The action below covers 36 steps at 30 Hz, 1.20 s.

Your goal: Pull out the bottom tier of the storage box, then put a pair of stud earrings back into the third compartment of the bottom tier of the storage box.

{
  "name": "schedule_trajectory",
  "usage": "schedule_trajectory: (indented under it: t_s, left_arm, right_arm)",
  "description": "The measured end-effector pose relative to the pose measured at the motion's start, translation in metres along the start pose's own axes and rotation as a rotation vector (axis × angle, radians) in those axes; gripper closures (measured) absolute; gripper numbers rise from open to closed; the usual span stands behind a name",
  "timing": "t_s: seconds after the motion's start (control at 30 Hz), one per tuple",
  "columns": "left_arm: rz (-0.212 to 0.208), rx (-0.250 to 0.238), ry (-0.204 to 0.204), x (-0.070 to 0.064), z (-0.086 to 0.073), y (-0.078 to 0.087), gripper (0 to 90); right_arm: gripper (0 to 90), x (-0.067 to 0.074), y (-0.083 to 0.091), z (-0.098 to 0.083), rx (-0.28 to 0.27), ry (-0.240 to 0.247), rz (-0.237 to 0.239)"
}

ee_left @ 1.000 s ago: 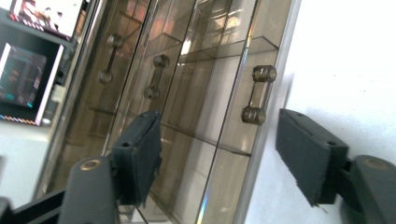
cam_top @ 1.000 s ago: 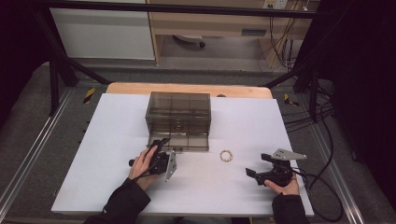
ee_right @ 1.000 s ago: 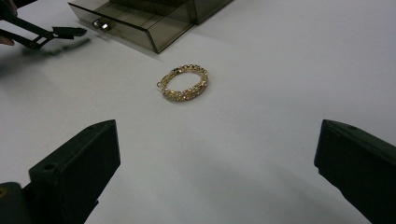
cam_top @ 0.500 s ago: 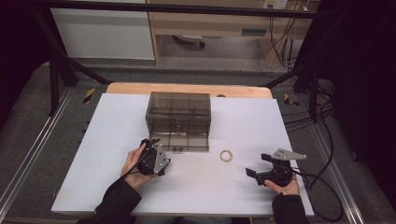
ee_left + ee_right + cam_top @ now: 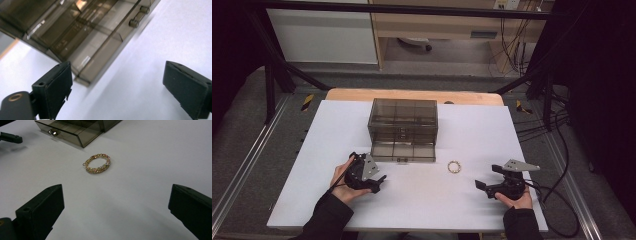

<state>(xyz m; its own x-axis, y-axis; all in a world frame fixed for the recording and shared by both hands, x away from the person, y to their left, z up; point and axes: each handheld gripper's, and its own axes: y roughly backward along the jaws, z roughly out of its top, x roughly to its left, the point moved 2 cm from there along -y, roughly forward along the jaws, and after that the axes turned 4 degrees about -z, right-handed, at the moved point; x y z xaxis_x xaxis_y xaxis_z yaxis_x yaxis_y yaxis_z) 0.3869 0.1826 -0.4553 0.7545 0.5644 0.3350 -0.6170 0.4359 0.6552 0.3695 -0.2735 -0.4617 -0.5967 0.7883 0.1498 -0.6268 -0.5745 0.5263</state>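
Lying on the white counter [image 5: 422, 210] just right of the smoky drawer box's [image 5: 402, 122] pulled-out drawer [image 5: 402, 152], gold bracelet [image 5: 454, 166], left gripper [image 5: 380, 181] jaws just opened wide, empty, right gripper [image 5: 480, 189] jaws spread, empty.

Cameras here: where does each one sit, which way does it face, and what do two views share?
High view: above the person's side, facing forward and down on the table; both forearms show.
Left gripper view: rides the left gripper, faces the drawer box.
Right gripper view: rides the right gripper, faces the bracelet.
Shared: drawer box, all views.
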Motion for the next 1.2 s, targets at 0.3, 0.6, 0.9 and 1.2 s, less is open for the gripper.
schedule_trajectory:
  t_s: [0.3, 0.6, 0.9, 1.2]
  left_arm:
    - [-0.044, -0.005, 0.116, 0.007, -0.017, 0.010, 6.1]
    - [-0.091, -0.047, 0.191, 0.017, -0.032, 0.017, 5.3]
    - [-0.111, -0.079, 0.308, 0.025, -0.047, 0.029, 5.1]
    - [-0.103, -0.071, 0.357, 0.031, -0.058, 0.036, 5.1]
  right_arm:
    - [0.9, 0.000, -0.001, 0.000, 0.003, -0.008, -0.010]
    - [1.0, 0.001, -0.002, 0.002, 0.012, -0.008, -0.021]
    - [1.0, 0.007, -0.007, 0.007, 0.021, 0.004, -0.030]
    - [1.2, 0.011, -0.014, 0.010, 0.048, -0.016, -0.043]
